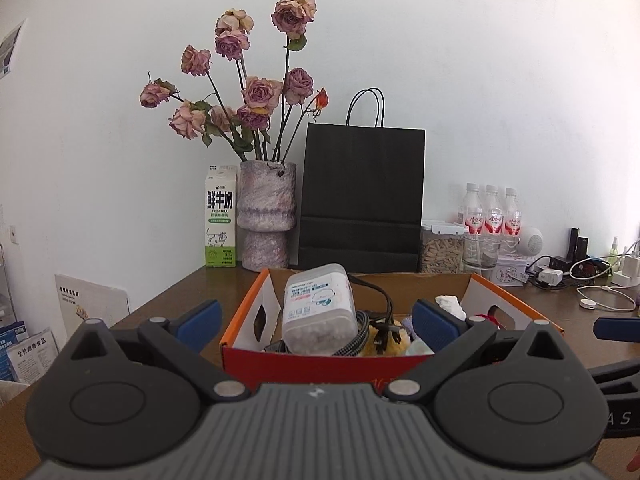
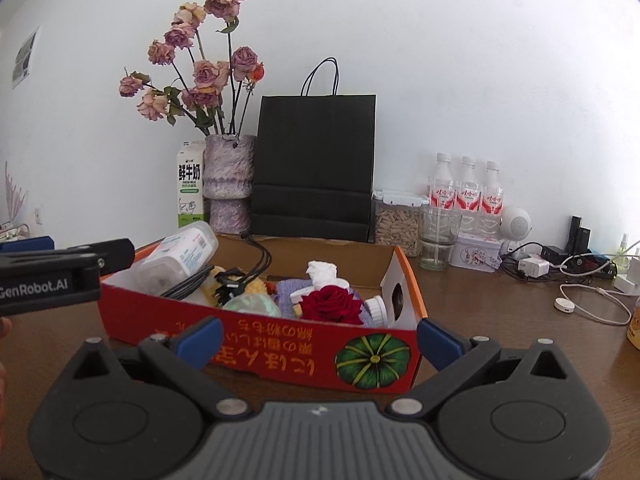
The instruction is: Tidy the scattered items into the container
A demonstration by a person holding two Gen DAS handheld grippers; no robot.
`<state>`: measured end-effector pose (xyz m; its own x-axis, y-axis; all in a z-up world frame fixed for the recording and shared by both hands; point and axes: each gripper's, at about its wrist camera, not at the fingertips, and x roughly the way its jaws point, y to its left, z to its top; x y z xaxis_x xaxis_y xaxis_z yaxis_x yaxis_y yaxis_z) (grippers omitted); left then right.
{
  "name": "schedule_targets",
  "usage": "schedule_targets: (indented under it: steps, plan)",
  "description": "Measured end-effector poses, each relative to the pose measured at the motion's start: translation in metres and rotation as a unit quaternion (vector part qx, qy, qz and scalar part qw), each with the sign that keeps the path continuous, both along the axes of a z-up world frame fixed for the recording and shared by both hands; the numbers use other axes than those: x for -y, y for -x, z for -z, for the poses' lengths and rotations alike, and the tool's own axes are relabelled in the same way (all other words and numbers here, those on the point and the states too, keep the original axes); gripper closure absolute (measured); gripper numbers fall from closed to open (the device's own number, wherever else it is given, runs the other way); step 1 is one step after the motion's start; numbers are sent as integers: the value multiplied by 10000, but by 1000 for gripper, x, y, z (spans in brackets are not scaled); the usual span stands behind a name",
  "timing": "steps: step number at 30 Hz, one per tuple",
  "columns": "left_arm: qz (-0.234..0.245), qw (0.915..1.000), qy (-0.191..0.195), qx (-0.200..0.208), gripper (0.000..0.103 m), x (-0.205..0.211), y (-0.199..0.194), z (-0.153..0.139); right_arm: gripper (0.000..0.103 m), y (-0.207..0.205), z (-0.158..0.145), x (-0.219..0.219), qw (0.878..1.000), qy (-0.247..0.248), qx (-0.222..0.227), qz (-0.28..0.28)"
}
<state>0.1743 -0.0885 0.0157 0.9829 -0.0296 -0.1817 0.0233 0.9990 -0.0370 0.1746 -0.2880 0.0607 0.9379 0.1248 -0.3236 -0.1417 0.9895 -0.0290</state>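
An open red-and-orange cardboard box (image 1: pixel 320 366) (image 2: pixel 260 346) stands on the brown table, a pumpkin picture on its front wall. Inside lie a clear cotton-swab tub (image 1: pixel 320 308) (image 2: pixel 182 256), black cables (image 1: pixel 380 320) (image 2: pixel 240 276), a red rose (image 2: pixel 332 304), a white-capped jar (image 2: pixel 378 310), crumpled white tissue (image 2: pixel 320 270) and purple cloth. My left gripper (image 1: pixel 318 326) hovers open just in front of the box's left end, holding nothing. My right gripper (image 2: pixel 320 340) is open and empty before the box's long front wall. The left gripper's black body (image 2: pixel 48 284) shows at the left.
Behind the box stand a vase of dried roses (image 1: pixel 266 216), a milk carton (image 1: pixel 220 216) and a black paper bag (image 1: pixel 362 200). To the right are water bottles (image 2: pixel 464 190), a seed jar (image 2: pixel 398 224), a glass (image 2: pixel 438 240), a tin, chargers and white cables (image 2: pixel 592 300).
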Motion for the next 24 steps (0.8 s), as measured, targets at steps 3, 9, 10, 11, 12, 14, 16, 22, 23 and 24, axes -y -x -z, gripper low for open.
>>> schedule_targets:
  steps: [3,9,10,11,12,14,16,22,23,24]
  plan:
    - [73,9999,44,-134,0,-3,19,-7,0,19,-4,3,9998,-95,-163,5]
    - [137,9985,23,-527,0,-7,56,-20,0,64,-17,6,9991,-213,-356,-39]
    - [144,9982,12,-578,0,-7,61,-21,0,72,-20,6,9991,-221,-363,-81]
    - [139,9979,-12,-626,0,-8,68,-23,0,79,-23,6,9990,-230,-360,-130]
    - [131,9977,-33,-659,0,-8,74,-24,0,86,-25,5,9989,-239,-348,-191]
    - [138,9972,-84,-726,0,-9,86,-27,0,100,-29,4,9988,-232,-330,-272]
    - [149,9967,-111,-790,0,-10,96,-30,0,112,-33,3,9988,-227,-340,-285]
    - [208,9959,-127,-869,0,-15,118,-36,0,133,-38,3,9978,-317,-462,-349]
    - [190,9957,-151,-891,0,-14,120,-36,0,134,-38,3,9977,-328,-479,-359]
    - [181,9955,-169,-913,0,-14,121,-36,0,134,-38,2,9975,-331,-501,-363]
